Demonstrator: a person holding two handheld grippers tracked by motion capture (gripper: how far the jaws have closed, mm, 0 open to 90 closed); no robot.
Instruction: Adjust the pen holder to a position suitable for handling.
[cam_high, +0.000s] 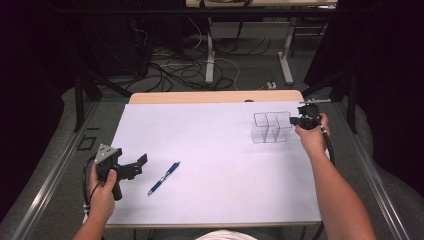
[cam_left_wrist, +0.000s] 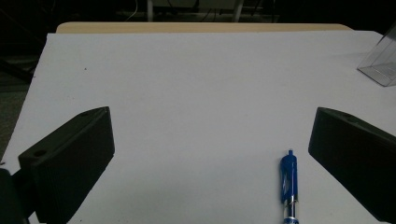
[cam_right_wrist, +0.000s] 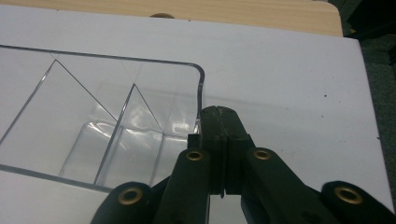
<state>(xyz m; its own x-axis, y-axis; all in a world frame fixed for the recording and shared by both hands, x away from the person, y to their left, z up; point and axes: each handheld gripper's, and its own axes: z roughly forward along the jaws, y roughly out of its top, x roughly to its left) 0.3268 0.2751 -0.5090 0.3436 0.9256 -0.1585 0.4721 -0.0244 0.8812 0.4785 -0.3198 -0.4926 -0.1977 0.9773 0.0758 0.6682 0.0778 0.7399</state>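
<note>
A blue pen (cam_high: 164, 177) lies slanted on the white table top, left of centre. My left gripper (cam_high: 140, 166) stands open just to its left; in the left gripper view the pen (cam_left_wrist: 289, 186) lies between the two wide-apart jaws, close to the right one, with the gripper (cam_left_wrist: 210, 126) above the sheet. A clear plastic container (cam_high: 271, 127) with divided compartments stands at the back right. My right gripper (cam_high: 292, 120) is at its right end. In the right gripper view the gripper (cam_right_wrist: 224, 112) is shut, jaws pressed together against the outer side of the container's (cam_right_wrist: 93, 116) right wall.
A white sheet (cam_high: 215, 150) covers the table, with a wooden strip (cam_high: 215, 96) showing along the far edge. A corner of the clear container (cam_left_wrist: 380, 65) shows at the right in the left gripper view. Cables and table legs lie on the floor beyond.
</note>
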